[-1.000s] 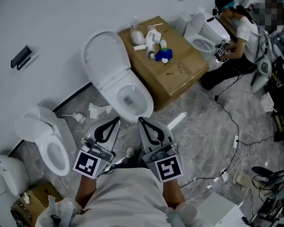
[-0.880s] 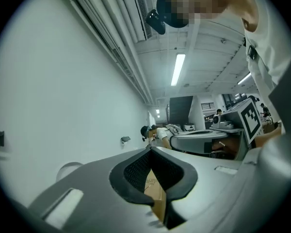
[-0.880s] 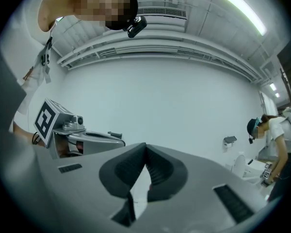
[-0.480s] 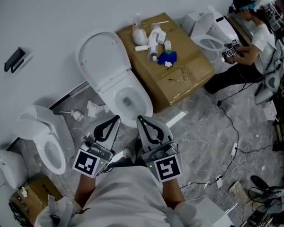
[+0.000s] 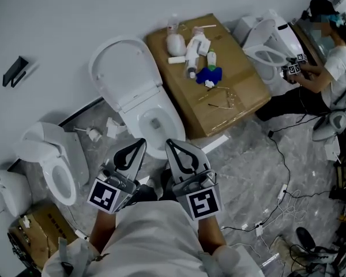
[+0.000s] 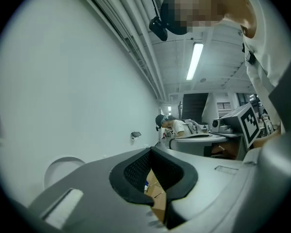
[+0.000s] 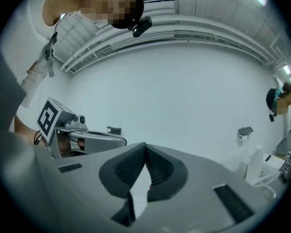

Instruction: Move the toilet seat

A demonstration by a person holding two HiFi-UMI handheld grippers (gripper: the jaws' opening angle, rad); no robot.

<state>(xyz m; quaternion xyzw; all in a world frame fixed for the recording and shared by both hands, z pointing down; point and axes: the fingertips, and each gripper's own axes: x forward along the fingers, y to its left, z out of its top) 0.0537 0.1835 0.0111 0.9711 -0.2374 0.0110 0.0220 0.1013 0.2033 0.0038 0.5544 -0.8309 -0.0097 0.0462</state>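
A white toilet [image 5: 155, 123] stands by the wall in the head view, its seat and lid [image 5: 122, 73] raised against the wall and the bowl open. My left gripper [image 5: 139, 145] and right gripper [image 5: 168, 146] are held side by side just in front of the bowl's near rim, both shut and empty, touching nothing. In the left gripper view the left gripper [image 6: 151, 152] points up along the wall, with the raised lid [image 6: 63, 171] low at the left. The right gripper [image 7: 145, 147] faces the bare wall in its own view.
A cardboard box [image 5: 210, 85] with bottles and small parts sits right of the toilet. Two more toilets [image 5: 52, 163] stand at the left. A person [image 5: 328, 56] works on another toilet [image 5: 274, 39] at the far right. Cables [image 5: 282, 154] trail over the marble floor.
The head view has drifted, so the scene sits a little further right and up in the frame. Both grippers keep their place before the bowl, still shut.
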